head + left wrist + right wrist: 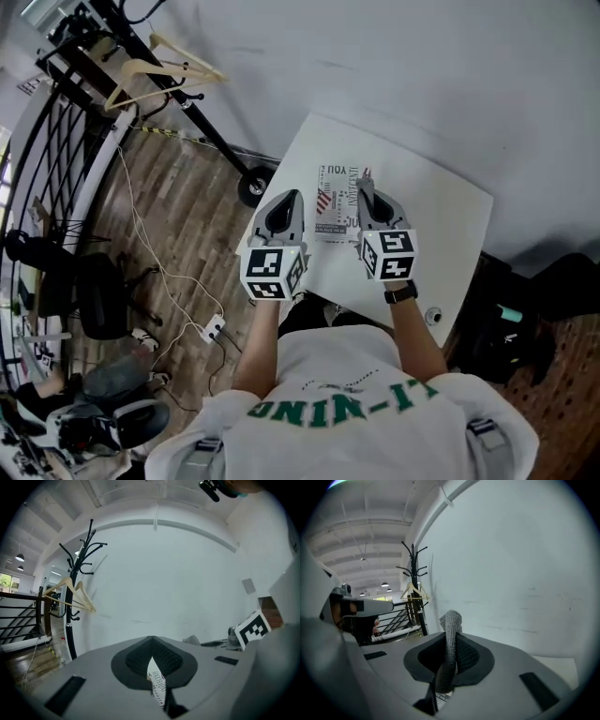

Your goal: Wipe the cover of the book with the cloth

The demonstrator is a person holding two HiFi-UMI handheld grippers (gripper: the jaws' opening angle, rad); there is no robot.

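Grey knitted cloth (449, 641) is what my right gripper (367, 189) has its fingers pressed together on; the fabric fills the notch between them and its folded end pokes out free beyond the tips, touching nothing that I can see; a scrap of print shows just below it, tag or page I cannot tell. On my other side the left gripper (289, 204) is closed too, pinching a thin white printed edge of the book (336, 202) right between its pads; the book lies between my two sets of fingers, the left at its left edge and the right over its right edge, on the white table (441, 216). Beyond both fingertips stands the pale wall (187, 573), with a black coat stand (75, 583) off to the left of them. As I judge it, cloth and book are both in hand but the cloth is not flat on the cover; the wiping strokes look yet to be done.
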